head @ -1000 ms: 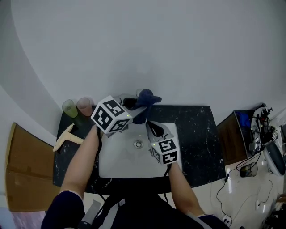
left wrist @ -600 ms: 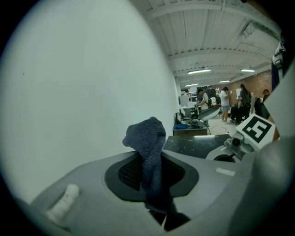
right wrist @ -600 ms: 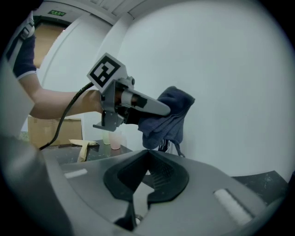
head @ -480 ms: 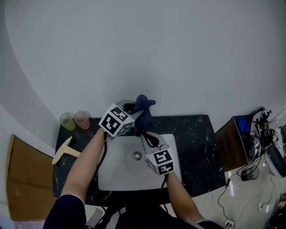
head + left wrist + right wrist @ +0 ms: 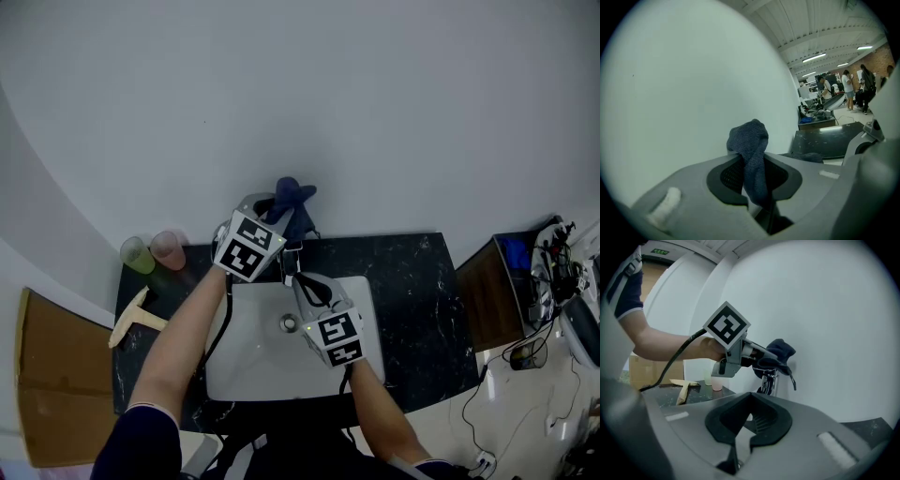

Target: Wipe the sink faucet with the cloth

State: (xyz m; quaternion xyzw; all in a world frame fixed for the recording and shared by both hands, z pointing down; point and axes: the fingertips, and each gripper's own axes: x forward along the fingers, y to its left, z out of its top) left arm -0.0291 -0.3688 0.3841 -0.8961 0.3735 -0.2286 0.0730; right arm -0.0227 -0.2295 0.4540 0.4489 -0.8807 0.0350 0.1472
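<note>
I see one cloth, dark blue and knitted, crumpled into a rounded wad that sticks out past the tips of my left gripper, whose jaws are clamped on it. In the right gripper view the wad sits on top of the single chrome faucet, directly ahead of my right gripper. That gripper's jaws are together with nothing between them, and it hovers over the white sink. Left of my left gripper, on the black counter, stand two cups, one green and one pink, and one wooden tool.
</note>
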